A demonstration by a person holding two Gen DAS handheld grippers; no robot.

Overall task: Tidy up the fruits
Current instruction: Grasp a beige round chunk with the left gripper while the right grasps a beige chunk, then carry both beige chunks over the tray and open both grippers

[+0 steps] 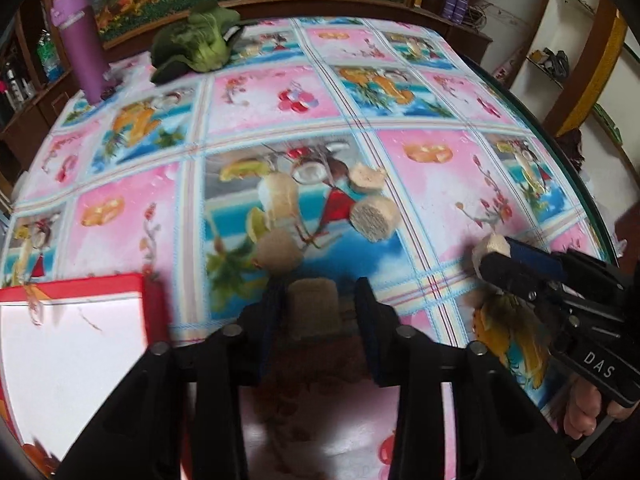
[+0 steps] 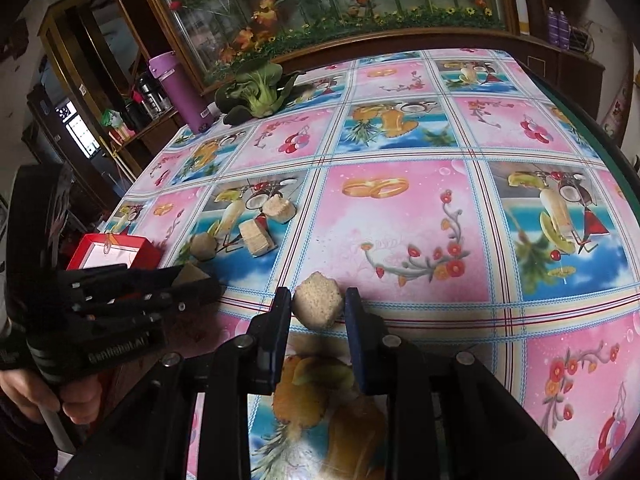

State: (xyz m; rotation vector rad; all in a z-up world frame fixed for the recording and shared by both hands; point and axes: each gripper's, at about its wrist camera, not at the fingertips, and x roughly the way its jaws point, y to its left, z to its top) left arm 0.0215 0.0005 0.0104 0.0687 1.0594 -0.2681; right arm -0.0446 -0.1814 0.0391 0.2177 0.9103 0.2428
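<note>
Several beige, fibrous fruit chunks lie on the flowered tablecloth. My right gripper (image 2: 318, 296) is shut on one chunk (image 2: 318, 308), its pads pressing both sides; the left wrist view shows that right gripper (image 1: 496, 250) and its chunk (image 1: 490, 244) at the right. My left gripper (image 1: 319, 286) straddles another chunk (image 1: 314, 308) that rests on the cloth, with a gap showing at the right pad, so it is open. The picture there is blurred. Three loose chunks (image 1: 280, 250) (image 1: 374, 216) (image 1: 366, 178) lie just beyond it.
A red box with a white inside (image 1: 72, 320) stands at the left of my left gripper. A purple bottle (image 1: 80, 48) and a green leafy vegetable (image 1: 196, 40) are at the far side. The table's edge (image 1: 560, 152) curves along the right.
</note>
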